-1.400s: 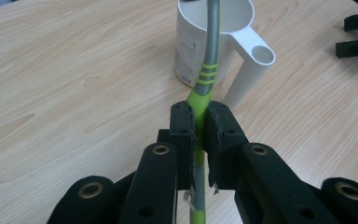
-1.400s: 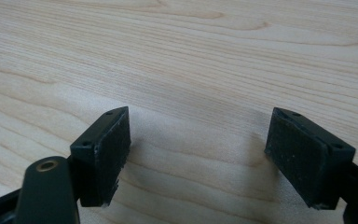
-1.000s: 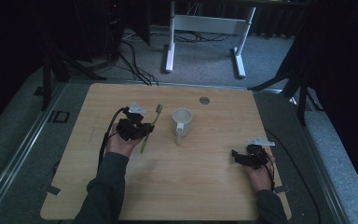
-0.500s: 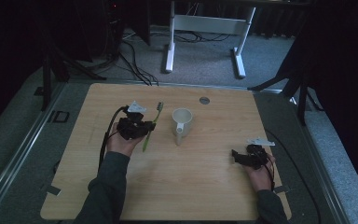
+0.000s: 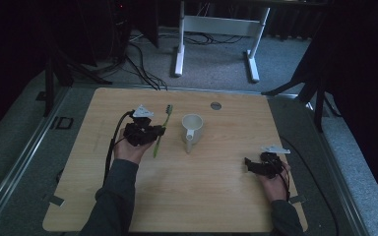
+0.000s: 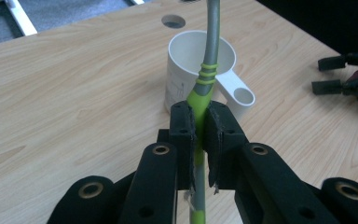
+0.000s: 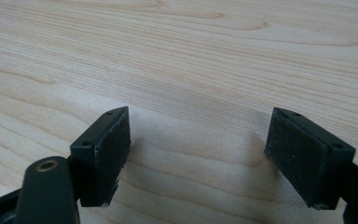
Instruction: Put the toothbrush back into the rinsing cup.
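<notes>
Not much changed from a second ago, honestly. The left gripper [image 6: 199,128] sits where it was, jaws clamped tight on the green toothbrush [image 6: 204,88], which points away over the worktop [image 5: 216,196], just left of the white mug [image 5: 192,129] in the high view. The right gripper [image 7: 205,154] hasn't budged either: near the right edge, jaws wide apart, holding nothing.

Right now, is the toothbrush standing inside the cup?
No, the left gripper clamps the toothbrush by its green handle, outside the cup.
</notes>
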A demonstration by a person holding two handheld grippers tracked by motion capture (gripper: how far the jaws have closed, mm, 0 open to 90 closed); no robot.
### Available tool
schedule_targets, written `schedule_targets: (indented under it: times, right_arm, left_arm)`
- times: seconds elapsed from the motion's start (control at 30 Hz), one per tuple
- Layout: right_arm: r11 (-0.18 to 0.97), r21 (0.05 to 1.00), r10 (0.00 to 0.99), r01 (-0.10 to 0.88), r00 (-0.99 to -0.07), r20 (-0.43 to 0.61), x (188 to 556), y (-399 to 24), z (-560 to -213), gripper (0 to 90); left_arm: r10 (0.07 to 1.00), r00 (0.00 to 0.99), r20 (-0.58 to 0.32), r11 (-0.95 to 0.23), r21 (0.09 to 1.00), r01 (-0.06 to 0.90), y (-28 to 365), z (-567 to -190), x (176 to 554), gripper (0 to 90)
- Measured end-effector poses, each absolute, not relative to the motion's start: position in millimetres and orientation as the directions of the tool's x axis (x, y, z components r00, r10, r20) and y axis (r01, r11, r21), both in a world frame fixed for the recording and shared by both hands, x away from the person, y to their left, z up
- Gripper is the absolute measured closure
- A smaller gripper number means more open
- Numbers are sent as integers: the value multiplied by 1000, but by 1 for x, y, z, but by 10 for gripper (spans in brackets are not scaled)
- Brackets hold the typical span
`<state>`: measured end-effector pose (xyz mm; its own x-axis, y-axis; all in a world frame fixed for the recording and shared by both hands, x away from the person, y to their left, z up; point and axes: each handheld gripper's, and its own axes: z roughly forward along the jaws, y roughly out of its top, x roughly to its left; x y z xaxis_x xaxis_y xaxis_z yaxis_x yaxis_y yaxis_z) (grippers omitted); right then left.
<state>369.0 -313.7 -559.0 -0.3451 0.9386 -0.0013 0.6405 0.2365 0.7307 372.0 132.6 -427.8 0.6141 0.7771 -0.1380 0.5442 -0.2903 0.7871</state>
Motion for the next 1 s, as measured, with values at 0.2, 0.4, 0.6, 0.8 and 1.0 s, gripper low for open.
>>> schedule_targets:
  times: [0.2, 0.4, 0.6, 0.8, 1.0]
  right_arm:
    - [237, 731, 938, 640, -346, -1, 369, -314, -559, 215]
    - [237, 731, 938, 640, -346, -2, 369, -314, -559, 216]
    - [237, 731, 938, 640, -345, -1, 369, -314, -559, 215]
    - [237, 731, 938, 640, -346, -2, 369, -314, -559, 216]
    - [238, 731, 938, 640, -346, -2, 369, -314, -559, 216]
  left_arm:
    - [778, 612, -142, -275, 800, 534, 130, -426, 371, 820]
    - [779, 609, -151, -253, 813, 525, 130, -425, 371, 820]
    - [780, 606, -156, -240, 820, 520, 130, -424, 371, 819]
    - [778, 608, -160, -227, 830, 510, 131, -422, 371, 818]
    - [775, 613, -156, -221, 841, 494, 130, -421, 370, 818]
